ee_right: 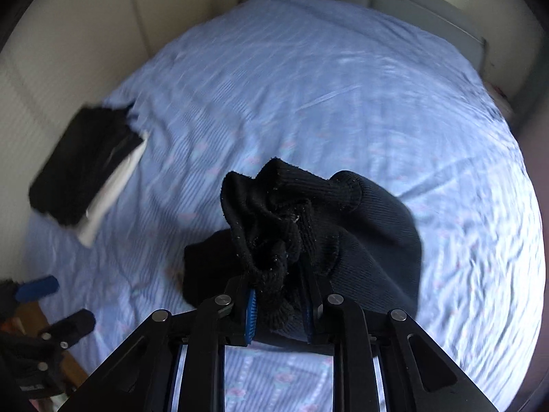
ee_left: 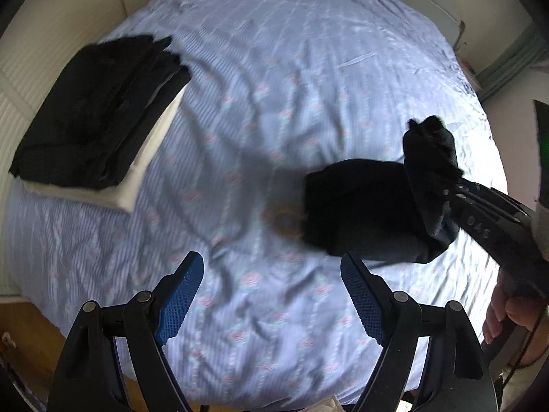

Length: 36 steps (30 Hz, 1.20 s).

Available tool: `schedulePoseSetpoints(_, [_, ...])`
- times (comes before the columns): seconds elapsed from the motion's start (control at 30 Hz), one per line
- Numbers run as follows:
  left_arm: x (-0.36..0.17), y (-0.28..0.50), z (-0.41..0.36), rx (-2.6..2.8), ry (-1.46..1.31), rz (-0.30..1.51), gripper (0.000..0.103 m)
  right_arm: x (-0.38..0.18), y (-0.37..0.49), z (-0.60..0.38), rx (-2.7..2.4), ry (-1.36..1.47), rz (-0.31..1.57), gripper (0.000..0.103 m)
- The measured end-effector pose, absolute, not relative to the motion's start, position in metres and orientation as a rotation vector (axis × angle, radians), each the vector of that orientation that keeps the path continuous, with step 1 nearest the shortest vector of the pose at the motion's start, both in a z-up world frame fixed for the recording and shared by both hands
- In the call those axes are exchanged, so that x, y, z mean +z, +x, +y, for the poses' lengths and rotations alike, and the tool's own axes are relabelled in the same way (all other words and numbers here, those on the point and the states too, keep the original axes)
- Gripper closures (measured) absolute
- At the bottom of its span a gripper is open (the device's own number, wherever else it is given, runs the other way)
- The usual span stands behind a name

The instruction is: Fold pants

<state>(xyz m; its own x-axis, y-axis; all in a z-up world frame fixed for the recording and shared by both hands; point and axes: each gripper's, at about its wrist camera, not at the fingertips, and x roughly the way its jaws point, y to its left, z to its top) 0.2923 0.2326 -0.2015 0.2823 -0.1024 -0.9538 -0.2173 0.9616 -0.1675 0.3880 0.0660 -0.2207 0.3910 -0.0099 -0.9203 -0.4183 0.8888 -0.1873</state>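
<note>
Pants (ee_right: 308, 226) bunched — clamped by right gripper (ee_right: 279, 304)

No readable text or labels.

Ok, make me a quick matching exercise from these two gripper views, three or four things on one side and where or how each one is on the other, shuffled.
Things:
1. left gripper
2. right gripper
3. black pants
4. folded dark stack
5. white folded cloth

States:
A. bunched up, partly lifted off the blue sheet
B. lying under the dark stack
C. open, holding nothing
D. resting on the bed's left side
E. clamped on knit fabric

Pairs: 1-C, 2-E, 3-A, 4-D, 5-B
</note>
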Motion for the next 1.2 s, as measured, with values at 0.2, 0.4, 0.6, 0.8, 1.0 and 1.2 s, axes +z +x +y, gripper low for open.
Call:
schedulePoseSetpoints(0.2, [-0.22,0.281,0.259,0.098,-0.308,1.322,0.021,-0.265,0.379,0.092,0.305,-0.534,1.229,0.081])
schedulePoseSetpoints(0.4, [-0.233,0.282,0.276,0.158,-0.329,1.339,0.021,-0.275,0.37,0.096,0.358,-0.518,1.282,0.062])
schedulePoseSetpoints(0.6, [-0.224,0.292,0.28,0.191,-0.344,1.303,0.018,-0.238,0.331,0.093,0.567,-0.4,1.288,0.048])
schedulePoseSetpoints(0.8, [-0.211,0.3,0.249,0.112,-0.316,1.268,0.014,-0.192,0.311,0.019,0.441,-0.251,1.19,0.045])
schedulePoseSetpoints(1.0, [-0.21,0.321,0.194,-0.016,-0.325,1.25,0.01,-0.188,0.345,-0.093,0.125,-0.081,1.178,0.042])
schedulePoseSetpoints(1.2, [-0.224,0.362,0.15,-0.043,-0.308,1.273,0.008,-0.207,0.378,-0.162,0.003,0.134,1.217,0.042])
